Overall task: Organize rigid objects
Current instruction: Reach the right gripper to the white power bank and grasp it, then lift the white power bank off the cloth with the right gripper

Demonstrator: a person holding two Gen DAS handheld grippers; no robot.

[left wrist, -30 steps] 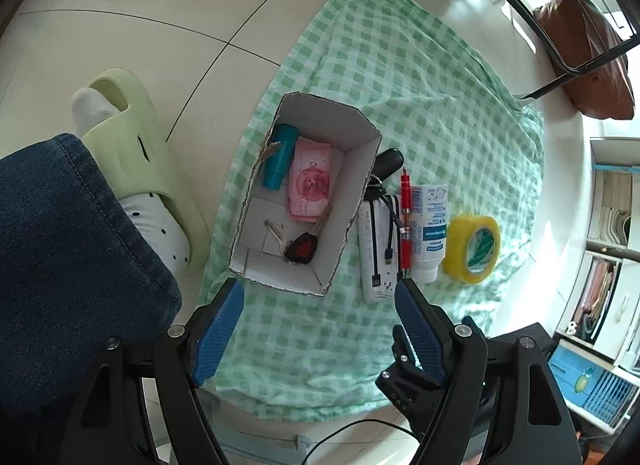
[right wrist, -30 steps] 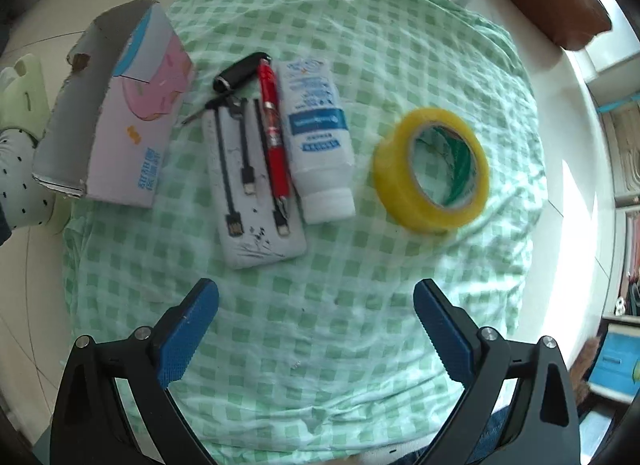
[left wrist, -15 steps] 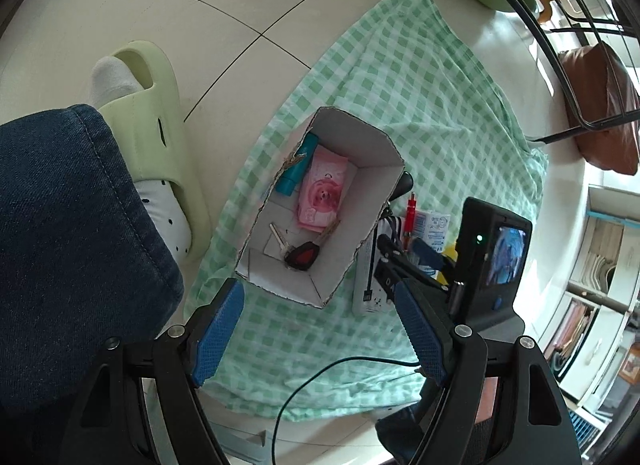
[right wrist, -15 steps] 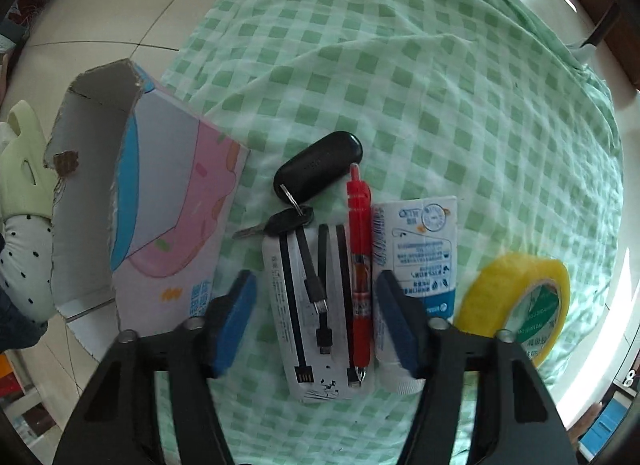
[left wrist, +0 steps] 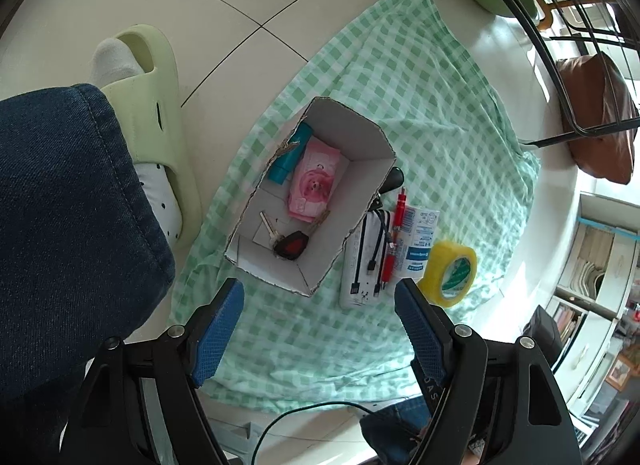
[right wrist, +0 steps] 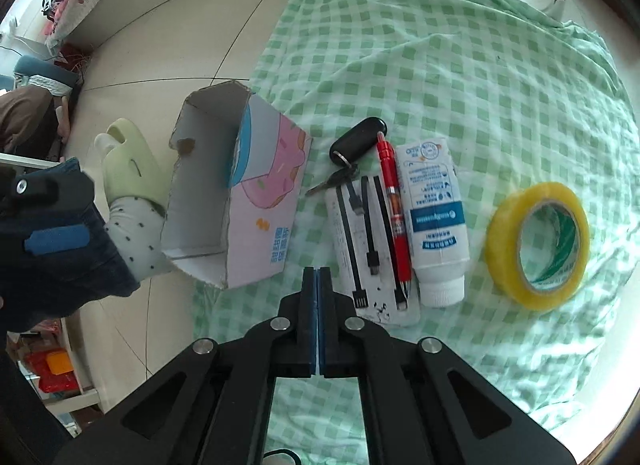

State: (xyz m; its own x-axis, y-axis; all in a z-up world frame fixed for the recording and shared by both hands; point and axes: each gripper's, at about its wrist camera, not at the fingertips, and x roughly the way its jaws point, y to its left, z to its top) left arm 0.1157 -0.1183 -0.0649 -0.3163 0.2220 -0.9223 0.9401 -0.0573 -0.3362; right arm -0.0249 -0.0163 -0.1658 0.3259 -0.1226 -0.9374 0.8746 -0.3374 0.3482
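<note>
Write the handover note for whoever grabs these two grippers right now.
Left gripper: jaws open, empty, above the near end of the open cardboard box.
Right gripper: jaws shut on nothing, hovering between the box and the row of loose items.
Done: teal tube, pink packet and red-fob key lie in the box.
Left, all on the green checked cloth beside the box: black key fob, white power bank with black cables, red pen, white tube with blue label, yellow tape roll. Open the right jaws first.
</note>
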